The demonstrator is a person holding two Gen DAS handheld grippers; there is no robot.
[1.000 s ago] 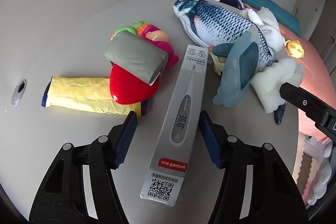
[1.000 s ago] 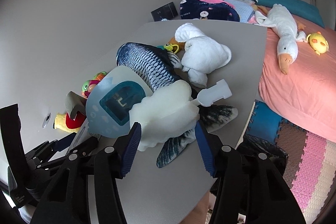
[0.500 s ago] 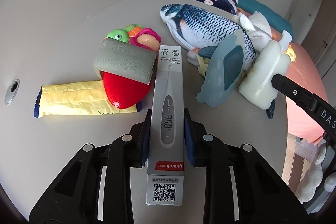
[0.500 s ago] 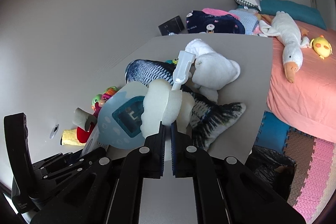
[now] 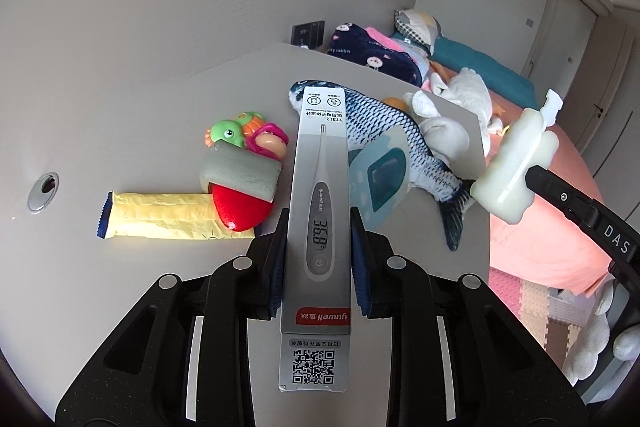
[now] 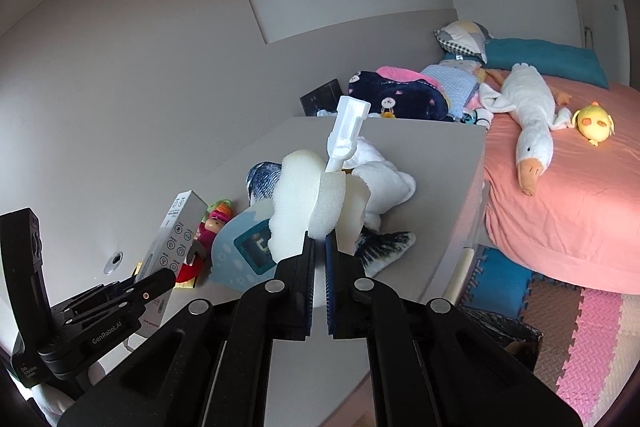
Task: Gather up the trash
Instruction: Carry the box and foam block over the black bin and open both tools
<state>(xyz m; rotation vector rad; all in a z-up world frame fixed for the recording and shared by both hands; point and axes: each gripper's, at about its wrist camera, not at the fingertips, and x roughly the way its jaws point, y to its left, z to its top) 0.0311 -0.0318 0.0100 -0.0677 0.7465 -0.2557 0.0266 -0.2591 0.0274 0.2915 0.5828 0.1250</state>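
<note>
My left gripper (image 5: 318,231) is shut on a long grey thermometer box (image 5: 320,211), held lifted above the grey table (image 5: 160,131) with its far end tilted up. The same box (image 6: 170,227) shows at the left of the right wrist view, clamped in the left gripper (image 6: 160,281). My right gripper (image 6: 320,247) is shut on a white foam sponge with a white plastic handle (image 6: 320,199), squeezed flat between the pads and raised off the table. In the left wrist view that sponge (image 5: 516,167) hangs at the right.
On the table lie a plush fish (image 5: 384,123), a pale blue card (image 5: 376,183), a yellow wrapper (image 5: 160,215), a grey and red plush (image 5: 240,187), small toys (image 5: 248,135) and a white plush (image 6: 384,183). A pink bed (image 6: 560,195) and a black bag (image 6: 504,335) sit right.
Both grippers went from open to shut, the left on the thermometer box, the right on the sponge. Both then rose, lifting their items off the table.
</note>
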